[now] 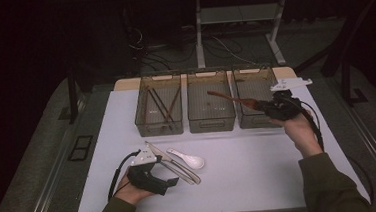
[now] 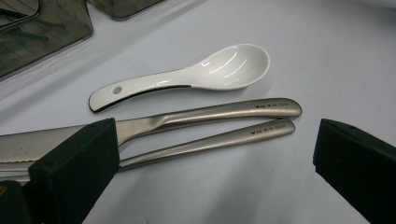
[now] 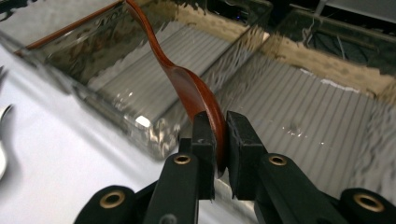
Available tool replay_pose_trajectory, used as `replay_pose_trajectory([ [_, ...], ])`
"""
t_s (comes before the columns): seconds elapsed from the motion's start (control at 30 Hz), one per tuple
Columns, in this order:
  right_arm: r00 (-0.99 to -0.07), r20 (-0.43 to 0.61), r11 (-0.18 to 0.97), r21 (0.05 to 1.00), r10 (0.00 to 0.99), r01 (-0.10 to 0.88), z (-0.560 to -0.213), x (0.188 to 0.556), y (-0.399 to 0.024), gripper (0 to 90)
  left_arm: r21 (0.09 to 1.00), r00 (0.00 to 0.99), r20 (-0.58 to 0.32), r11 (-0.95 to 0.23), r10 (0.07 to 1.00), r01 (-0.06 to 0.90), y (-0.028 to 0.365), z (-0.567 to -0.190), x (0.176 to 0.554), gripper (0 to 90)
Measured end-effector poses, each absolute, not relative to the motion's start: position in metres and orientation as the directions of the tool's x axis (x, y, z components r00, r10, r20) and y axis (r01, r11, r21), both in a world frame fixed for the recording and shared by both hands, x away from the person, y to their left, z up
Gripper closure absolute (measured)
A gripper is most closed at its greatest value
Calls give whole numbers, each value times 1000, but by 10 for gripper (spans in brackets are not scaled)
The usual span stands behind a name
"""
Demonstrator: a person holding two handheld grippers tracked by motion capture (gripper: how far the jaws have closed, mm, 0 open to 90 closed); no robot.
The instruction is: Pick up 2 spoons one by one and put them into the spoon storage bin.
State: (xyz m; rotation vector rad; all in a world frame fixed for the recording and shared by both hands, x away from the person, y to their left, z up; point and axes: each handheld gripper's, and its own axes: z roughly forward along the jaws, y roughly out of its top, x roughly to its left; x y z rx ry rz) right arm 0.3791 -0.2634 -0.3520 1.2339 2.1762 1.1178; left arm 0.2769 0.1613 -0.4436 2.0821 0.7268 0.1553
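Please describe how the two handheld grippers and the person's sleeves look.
Both the left gripper and the right gripper are black, with two blocky black jaws. Each carries a pale grey three-cornered plate on top and trails a black cable. The right gripper's arms show brass-coloured rivets. The sleeves are olive green.

High view dim, dark surround; close views brighter; glare on white spoon; near tongs soft.
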Motion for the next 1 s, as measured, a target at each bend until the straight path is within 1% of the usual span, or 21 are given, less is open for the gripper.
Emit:
replay_pose_trajectory([
  [0.2,-520,14,318,777,854,544,-351,404,-232,820,792,824,-155,-430,544,433,161,-443,276,0],
  [0.47,-499,1,330,749,866,574,-358,428,-204,820,794,825,-159,-426,543,434,161,-443,276,0],
  [0.63,-500,-9,346,733,866,586,-364,437,-193,820,793,826,-157,-430,541,432,161,-443,276,0],
  [0.9,-517,10,359,709,856,607,-375,441,-186,814,793,829,-158,-431,537,431,160,-444,276,0],
  [1.0,-528,10,361,719,849,595,-374,440,-185,730,793,829,-158,-431,537,430,160,-444,276,0],
])
